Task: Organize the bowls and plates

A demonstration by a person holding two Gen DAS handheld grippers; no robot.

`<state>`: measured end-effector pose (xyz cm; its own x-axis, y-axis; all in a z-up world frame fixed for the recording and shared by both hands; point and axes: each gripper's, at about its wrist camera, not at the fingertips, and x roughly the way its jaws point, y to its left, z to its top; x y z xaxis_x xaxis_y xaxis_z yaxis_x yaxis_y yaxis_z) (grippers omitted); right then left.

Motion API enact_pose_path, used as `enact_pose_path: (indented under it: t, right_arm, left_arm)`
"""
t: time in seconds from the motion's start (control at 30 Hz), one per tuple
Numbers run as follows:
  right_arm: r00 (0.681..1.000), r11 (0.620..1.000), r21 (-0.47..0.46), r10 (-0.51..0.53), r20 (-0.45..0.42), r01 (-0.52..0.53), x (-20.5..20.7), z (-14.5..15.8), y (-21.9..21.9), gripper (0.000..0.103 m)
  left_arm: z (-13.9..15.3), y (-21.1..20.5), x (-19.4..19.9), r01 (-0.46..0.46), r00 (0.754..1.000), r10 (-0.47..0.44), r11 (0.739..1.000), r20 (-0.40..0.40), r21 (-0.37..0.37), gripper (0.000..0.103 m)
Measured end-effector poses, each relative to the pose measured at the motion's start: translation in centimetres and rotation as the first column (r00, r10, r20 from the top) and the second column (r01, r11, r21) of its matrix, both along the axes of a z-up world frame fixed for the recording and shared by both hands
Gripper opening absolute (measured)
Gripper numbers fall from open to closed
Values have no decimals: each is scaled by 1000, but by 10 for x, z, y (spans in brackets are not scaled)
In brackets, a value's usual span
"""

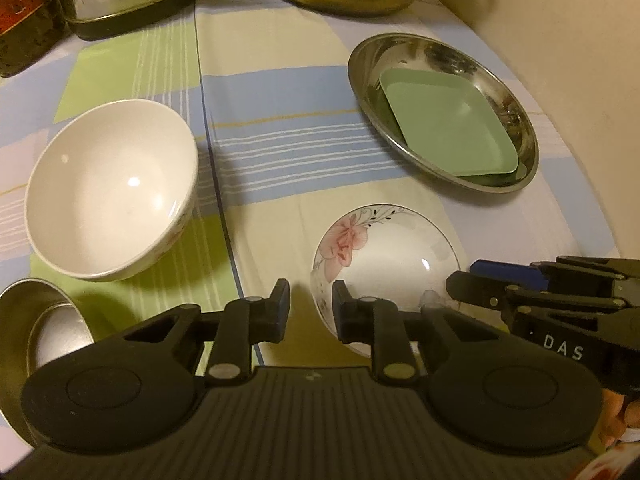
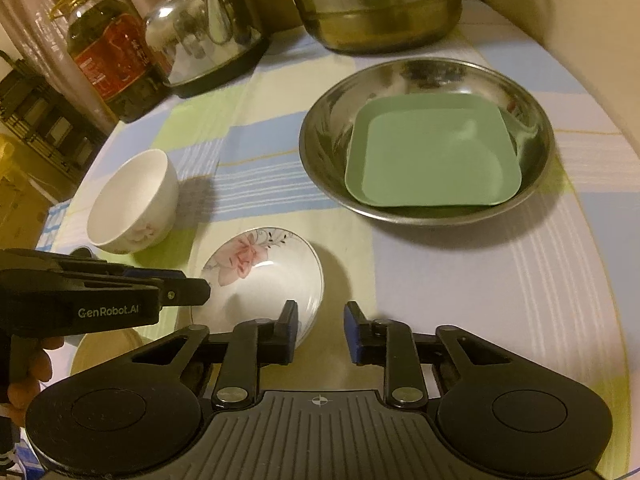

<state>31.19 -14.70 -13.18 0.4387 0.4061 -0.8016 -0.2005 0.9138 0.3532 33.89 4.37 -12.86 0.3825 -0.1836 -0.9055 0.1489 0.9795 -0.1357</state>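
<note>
— Position of the square plate (image 2: 434, 156)?

— It is lying inside the metal basin (image 2: 320, 152), which is sitting at the right of the table (image 2: 460, 280), in front of the large pot (image 2: 376, 4).

— And the rest?

— The flowered saucer (image 2: 264, 276) is sitting nearest, between both grippers. The deep bowl (image 2: 132, 200) is standing to its left. The kettle (image 2: 204, 28) and oil bottle (image 2: 108, 52) are standing at the back left.
</note>
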Motion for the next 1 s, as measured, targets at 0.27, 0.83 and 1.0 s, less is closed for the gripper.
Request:
enact_pose_path:
  t: [0.27,0.83,1.0]
  right_arm:
    - [1000,1000,-4,-9,-16,9,4,-4,5,16]
    - [1000,999,-33,4,-20,-4,6,-3,11,7]
    - [1000,1000,-31,-4,-15,4,5,1,8,7]
  left_arm:
    - [-9,0,6,11,999,-11,1000,-30,-17,17]
    - [-10,-5,5,26,999,-26,999,-26,-21,11]
    - [-5,-7,3,33,999,-34,999,-16,-22,11]
